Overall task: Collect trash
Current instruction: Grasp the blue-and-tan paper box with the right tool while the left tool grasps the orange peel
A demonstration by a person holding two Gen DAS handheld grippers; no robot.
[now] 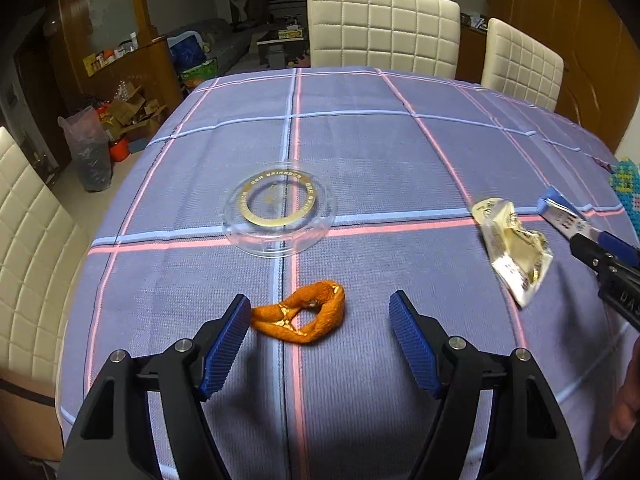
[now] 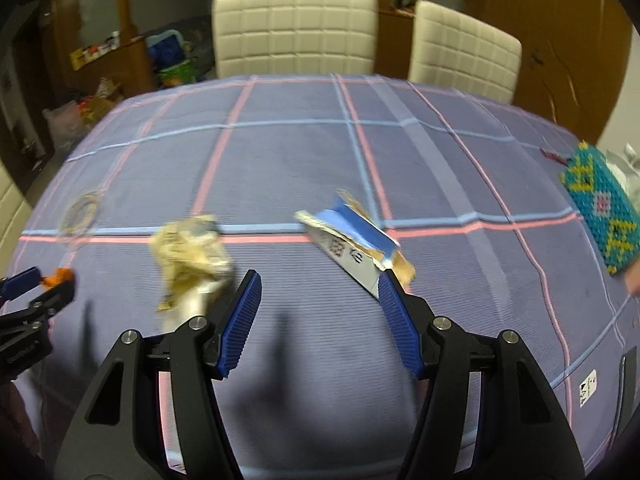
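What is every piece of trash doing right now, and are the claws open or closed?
Left claw: open, empty, low by the peel.
Right claw: open, empty.
Orange peel: curled, lying on the cloth, ungrabbed.
Wrapper: crumpled, lying loose.
Blue carton: torn, flattened, lying loose.
Clear lid: lying flat.

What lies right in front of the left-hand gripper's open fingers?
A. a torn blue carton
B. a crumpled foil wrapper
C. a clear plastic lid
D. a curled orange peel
D: the orange peel lies on the tablecloth just ahead of the open left gripper, near its left finger.
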